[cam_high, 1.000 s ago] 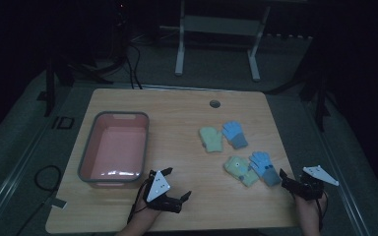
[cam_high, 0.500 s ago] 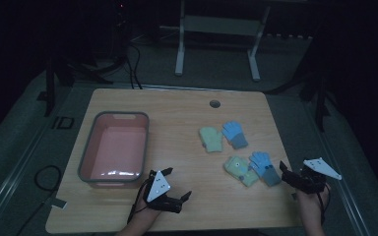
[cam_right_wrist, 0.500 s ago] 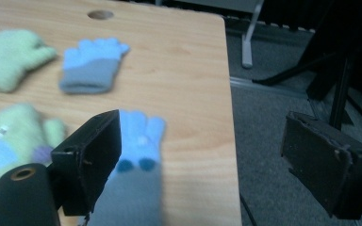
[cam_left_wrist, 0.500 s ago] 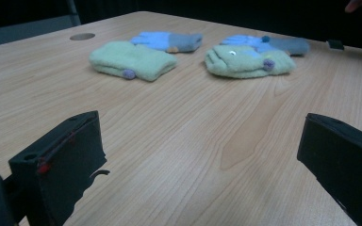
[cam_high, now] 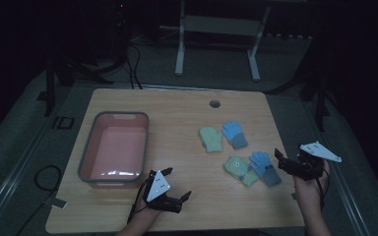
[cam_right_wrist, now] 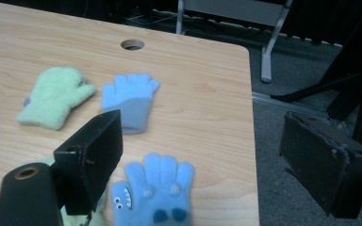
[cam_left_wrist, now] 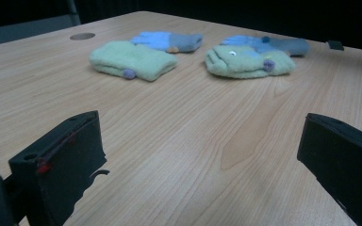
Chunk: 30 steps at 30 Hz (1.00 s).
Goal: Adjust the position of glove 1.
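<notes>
Right gripper (cam_high: 284, 162), jaws spread wide and empty, hangs just beside the blue monster glove (cam_right_wrist: 153, 195) at the table's (cam_high: 177, 105) right edge; right gripper view catches its googly eyes. Left gripper (cam_high: 181, 197) also gapes, empty.

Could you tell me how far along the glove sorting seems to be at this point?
Nothing looks done: the pink bin holds nothing. The right gripper, jaws open, is next to the near blue glove. The left gripper is open over bare table. All four gloves, two green and two blue, lie on the table.
</notes>
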Tool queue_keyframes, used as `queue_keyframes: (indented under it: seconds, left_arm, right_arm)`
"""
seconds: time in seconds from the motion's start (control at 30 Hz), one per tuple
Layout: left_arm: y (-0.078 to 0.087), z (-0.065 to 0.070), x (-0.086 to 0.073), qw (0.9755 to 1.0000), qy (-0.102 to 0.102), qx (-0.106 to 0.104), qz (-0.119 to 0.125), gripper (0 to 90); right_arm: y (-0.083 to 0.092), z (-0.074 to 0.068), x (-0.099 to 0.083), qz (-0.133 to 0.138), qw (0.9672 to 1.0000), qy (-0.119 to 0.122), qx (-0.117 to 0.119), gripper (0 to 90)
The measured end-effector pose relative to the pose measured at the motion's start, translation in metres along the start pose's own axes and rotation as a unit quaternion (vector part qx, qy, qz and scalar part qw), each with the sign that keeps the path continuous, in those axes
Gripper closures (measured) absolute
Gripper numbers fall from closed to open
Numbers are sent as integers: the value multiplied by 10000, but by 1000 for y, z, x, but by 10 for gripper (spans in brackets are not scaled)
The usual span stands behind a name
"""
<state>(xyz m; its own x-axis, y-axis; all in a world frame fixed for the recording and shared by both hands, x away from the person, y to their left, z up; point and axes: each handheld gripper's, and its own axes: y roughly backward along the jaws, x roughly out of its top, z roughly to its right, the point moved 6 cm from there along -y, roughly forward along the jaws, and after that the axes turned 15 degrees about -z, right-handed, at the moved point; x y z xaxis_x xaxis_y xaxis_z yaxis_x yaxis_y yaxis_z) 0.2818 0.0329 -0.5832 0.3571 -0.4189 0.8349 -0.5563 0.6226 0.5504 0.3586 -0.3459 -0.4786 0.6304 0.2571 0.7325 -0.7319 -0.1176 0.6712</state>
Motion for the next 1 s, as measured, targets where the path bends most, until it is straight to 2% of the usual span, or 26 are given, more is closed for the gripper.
queue_keyframes:
  seconds: [0.07, 0.17, 0.27, 0.3, 0.4, 0.47, 0.53, 0.57, 0.7, 0.83, 1.0]
  left_arm:
    - [0, 0, 0, 10000, 4, -4, 1, 13]
    - [0, 0, 0, 10000, 25, -16, 5, 13]
    - [0, -1, 0, 10000, 22, -15, 7, 13]
    - [0, -1, 0, 10000, 8, -14, -3, 13]
    - [0, -1, 0, 10000, 2, -11, -1, 13]
    - [0, -1, 0, 10000, 10, -19, 0, 13]
    - [0, 0, 0, 10000, 4, -20, 0, 13]
    - [0, 0, 0, 10000, 2, -22, -3, 13]
    - [0, 0, 0, 10000, 5, -30, -1, 13]
    - [0, 0, 0, 10000, 2, -34, -1, 13]
    - [0, 0, 0, 10000, -12, -33, 1, 13]
  right_arm:
    - [-1, -2, 5, -54, 9998, 2, -175, 152]
    - [-3, -10, 14, -141, 9999, 30, 30, 145]
    - [-3, -16, 21, -140, 9998, 109, 25, 137]
    - [-3, -23, 27, -94, 9997, 133, 206, 138]
    - [-7, -36, 33, -198, 9986, 242, 432, 147]
    - [-12, -42, 36, -381, 9972, 136, 622, 163]
    - [-17, -47, 39, -500, 9938, -20, 991, 207]
    - [-20, -49, 41, -537, 9931, -23, 1047, 207]
    - [-28, -57, 45, -563, 9932, 42, 1020, 202]
    - [-38, -69, 51, -527, 9933, 18, 1028, 149]
    - [-49, -88, 55, -502, 9909, 97, 1245, 114]
